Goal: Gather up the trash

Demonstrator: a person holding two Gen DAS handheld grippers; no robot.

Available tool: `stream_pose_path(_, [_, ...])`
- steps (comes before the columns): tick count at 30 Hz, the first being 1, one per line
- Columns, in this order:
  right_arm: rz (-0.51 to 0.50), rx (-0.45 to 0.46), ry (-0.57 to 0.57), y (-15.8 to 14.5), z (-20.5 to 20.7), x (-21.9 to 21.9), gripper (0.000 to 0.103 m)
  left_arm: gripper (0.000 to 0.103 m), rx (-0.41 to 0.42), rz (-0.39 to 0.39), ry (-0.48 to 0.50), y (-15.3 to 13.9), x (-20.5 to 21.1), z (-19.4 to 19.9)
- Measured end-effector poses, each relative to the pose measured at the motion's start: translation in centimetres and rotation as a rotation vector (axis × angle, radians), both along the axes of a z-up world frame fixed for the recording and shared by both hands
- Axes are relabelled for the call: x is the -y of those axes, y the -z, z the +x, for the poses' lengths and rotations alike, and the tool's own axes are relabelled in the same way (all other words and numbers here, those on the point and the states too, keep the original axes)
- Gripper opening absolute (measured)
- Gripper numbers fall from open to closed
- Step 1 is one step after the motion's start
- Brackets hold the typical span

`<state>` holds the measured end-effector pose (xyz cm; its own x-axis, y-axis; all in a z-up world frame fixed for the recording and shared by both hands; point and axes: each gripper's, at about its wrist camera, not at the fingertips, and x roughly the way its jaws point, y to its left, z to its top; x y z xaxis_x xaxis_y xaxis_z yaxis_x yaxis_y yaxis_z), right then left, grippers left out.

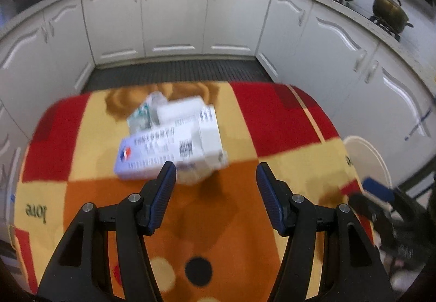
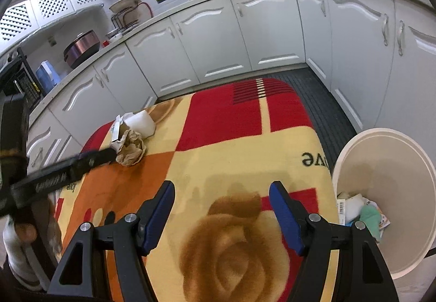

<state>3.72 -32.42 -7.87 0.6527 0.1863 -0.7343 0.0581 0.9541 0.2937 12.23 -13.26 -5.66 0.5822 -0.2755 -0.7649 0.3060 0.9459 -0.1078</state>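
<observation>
The trash pile [image 1: 174,143], with its white printed boxes and a crumpled brown paper ball [image 2: 130,150], lies on the blanket-covered counter [image 1: 272,122], left of centre in the left wrist view and middle left in the right one. The left tool [image 1: 215,182] stands open and empty just below it, one pad beside the nearest box. Stacked loosely (and blurred here), the boxes could slide off if nudged sideways. The right tool [image 2: 222,206] gapes empty near the white bin [image 2: 381,154], lower right.
</observation>
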Motion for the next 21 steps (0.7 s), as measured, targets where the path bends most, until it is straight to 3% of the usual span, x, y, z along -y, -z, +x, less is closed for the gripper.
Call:
stream_pose_path(4, [0.005, -0.002, 0.013, 0.1, -0.2, 0.8, 0.069, 0.060, 0.036, 0.070, -0.032, -0.4, 1.0, 1.9])
stream_pose_path(9, [0.022, -0.004, 0.029, 0.3, -0.3, 1.6, 0.069, 0.060, -0.021, 0.181, -0.037, 1.1, 0.9, 4.0])
stream_pose_path(12, [0.026, -0.004, 0.025, 0.5, -0.2, 1.6, 0.069, 0.060, -0.042, 0.165, -0.034, 1.1, -1.0, 3.2])
stream_pose_path(17, [0.028, -0.010, 0.000, 0.7, 0.4, 0.9, 0.069, 0.060, -0.068, 0.202, -0.061, 1.7, -6.0, 1.5])
stream_pose_path(21, [0.027, -0.010, -0.021, 0.7, 0.9, 0.0, 0.069, 0.060, -0.104, 0.152, -0.112, 1.8, -10.1, 0.4])
